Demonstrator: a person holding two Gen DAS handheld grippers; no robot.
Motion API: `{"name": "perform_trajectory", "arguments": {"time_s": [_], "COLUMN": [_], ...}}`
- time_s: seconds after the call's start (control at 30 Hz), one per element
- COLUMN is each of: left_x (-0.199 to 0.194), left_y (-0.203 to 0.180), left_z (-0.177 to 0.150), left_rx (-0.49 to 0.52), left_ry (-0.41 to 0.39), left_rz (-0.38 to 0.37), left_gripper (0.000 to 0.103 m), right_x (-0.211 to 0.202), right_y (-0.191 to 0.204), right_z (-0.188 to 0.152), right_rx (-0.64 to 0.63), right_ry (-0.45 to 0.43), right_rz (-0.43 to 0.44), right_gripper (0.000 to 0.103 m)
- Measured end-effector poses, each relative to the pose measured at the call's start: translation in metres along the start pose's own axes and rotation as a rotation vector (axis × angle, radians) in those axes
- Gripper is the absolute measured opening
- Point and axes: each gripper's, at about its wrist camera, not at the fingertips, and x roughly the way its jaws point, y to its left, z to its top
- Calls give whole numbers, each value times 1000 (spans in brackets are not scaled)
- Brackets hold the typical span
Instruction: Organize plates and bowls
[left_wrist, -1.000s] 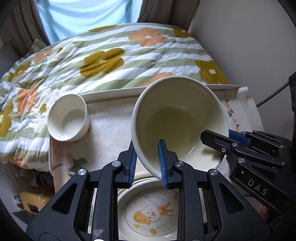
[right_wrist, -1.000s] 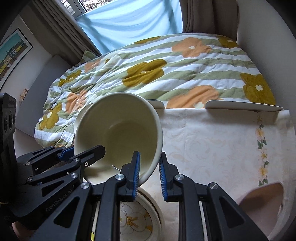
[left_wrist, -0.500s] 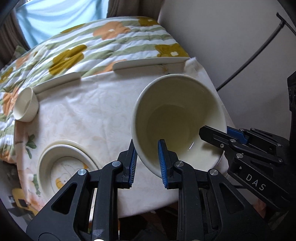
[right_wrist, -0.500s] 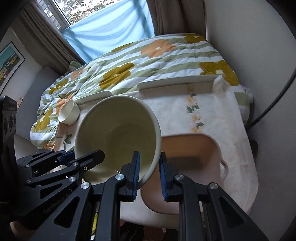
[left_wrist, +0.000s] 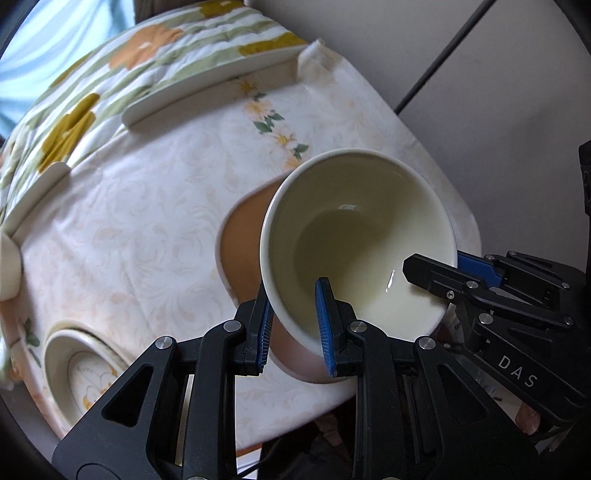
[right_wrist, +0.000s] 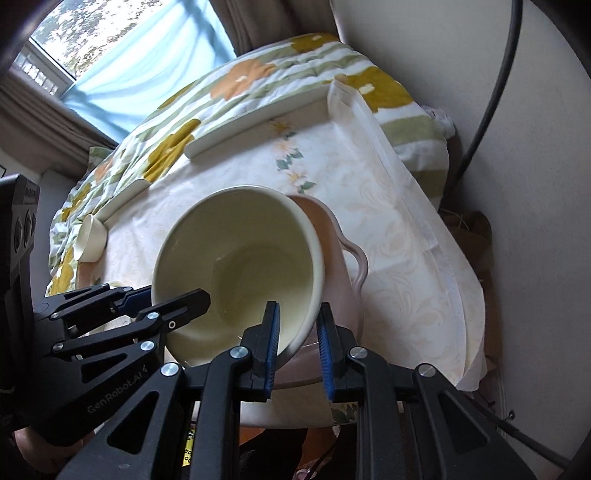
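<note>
Both grippers clamp the same cream bowl (left_wrist: 354, 243) by its rim. Your left gripper (left_wrist: 295, 321) has one blue pad outside the wall and one inside, closed on the near rim. Your right gripper (right_wrist: 297, 341) pinches the opposite rim the same way.

The bowl rides tilted, mouth toward the cameras, held in the air over the pink handled dish (right_wrist: 332, 266) near the worktop's (left_wrist: 147, 206) front right corner. Whether it touches the dish yet, you cannot tell.

Risks, near to far:
- Glazed rim between thin pads: if one hand twists or pulls away from the other, the rim can slip out and the bowl drops onto the pink dish, ceramic on ceramic.
- Lowering it tilted may land the foot on the dish's raised edge and tip it.
- The dish sits close to the worktop edge; a sideways shove could push it, with the loose cloth (right_wrist: 406, 236), off the front.
- Farther left, the chick-print plate (left_wrist: 85, 373) and the small cup (right_wrist: 90, 236) stand well apart, so they are little threatened.
- The bed quilt (right_wrist: 258, 81) beyond is out of play.
</note>
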Motion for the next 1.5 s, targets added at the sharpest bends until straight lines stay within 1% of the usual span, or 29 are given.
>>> {"name": "perform_trajectory", "arguments": {"time_s": [0.1, 0.33, 0.47, 0.67, 0.97, 1.17, 1.3, 1.4, 1.5], "left_x": [13, 28, 30, 26, 25, 16, -1, -16, -43], "left_y": [5, 9, 5, -2, -2, 0, 0, 0, 4], "left_z": [-1, -2, 0, 1, 0, -1, -2, -5, -8], "left_rx": [18, 68, 112, 170, 159, 132, 114, 90, 43], "left_ry": [25, 43, 35, 15, 10, -8, -42, -74, -149], "left_rz": [0, 14, 29, 79, 96, 101, 108, 111, 87], "left_gripper": [20, 20, 20, 20, 20, 20, 20, 20, 20], "right_x": [11, 30, 32, 29, 24, 12, -6, -18, -34], "right_y": [-2, -4, -5, -4, -4, -3, -3, -1, 4], "right_z": [-5, -10, -12, -14, -18, -16, -16, -16, -15], "right_rx": [26, 71, 79, 85, 91, 73, 42, 1, -66], "right_ry": [14, 33, 24, 20, 11, -10, -39, -62, -97], "right_rz": [-7, -27, -43, -52, -46, -41, -46, -17, -2], "right_gripper": [18, 18, 18, 18, 18, 18, 18, 18, 18]}}
